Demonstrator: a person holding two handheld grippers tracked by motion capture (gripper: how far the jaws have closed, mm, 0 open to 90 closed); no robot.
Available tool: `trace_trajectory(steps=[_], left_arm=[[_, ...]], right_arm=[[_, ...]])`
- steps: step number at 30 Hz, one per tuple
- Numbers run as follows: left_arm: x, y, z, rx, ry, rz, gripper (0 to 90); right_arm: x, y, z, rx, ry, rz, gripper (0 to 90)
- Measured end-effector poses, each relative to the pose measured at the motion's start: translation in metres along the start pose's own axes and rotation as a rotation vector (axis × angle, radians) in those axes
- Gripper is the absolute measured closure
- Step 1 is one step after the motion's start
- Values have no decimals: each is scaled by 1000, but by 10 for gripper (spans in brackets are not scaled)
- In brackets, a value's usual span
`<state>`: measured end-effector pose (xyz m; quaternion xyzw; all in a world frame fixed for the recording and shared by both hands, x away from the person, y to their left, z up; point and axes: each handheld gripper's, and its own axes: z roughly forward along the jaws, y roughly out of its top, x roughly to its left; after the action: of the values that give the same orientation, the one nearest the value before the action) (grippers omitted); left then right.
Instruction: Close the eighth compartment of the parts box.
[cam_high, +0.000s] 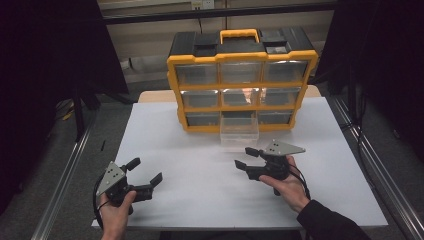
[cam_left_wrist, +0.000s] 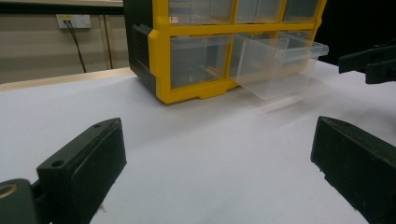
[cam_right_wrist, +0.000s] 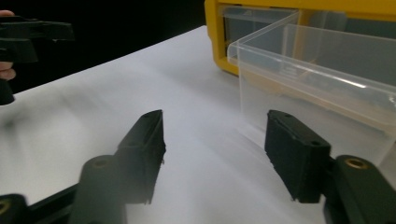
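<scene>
At the near edge: left gripper (cam_high: 148, 173) is resting low on the table, jaws spread wide, empty.
Mid-table: right gripper (cam_high: 247, 158) is hovering with jaws wide, empty, nearer the drawer.
Just beyond: clear drawer (cam_high: 239, 132) is projecting from the bottom row, long axis pointing toward the person.
Surface: white table (cam_high: 200, 150) is lying bare.
Far: yellow organizer (cam_high: 241, 80) is standing against a dark room.
</scene>
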<state>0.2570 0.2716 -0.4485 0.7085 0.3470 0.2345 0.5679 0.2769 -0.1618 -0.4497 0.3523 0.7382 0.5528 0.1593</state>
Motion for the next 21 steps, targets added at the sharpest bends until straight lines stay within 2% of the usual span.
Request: trace_trajectory(steps=[5, 15, 21], left_arm=[[0, 0, 0, 0, 8, 4, 30], [-1, 0, 0, -1, 7, -14, 30], [0, 0, 0, 1, 8, -3, 30]], right_arm=[[1, 1, 3, -5, -9, -13, 508], [-2, 1, 3, -19, -30, -16, 670], [-3, 1, 4, -11, -9, -28, 799]])
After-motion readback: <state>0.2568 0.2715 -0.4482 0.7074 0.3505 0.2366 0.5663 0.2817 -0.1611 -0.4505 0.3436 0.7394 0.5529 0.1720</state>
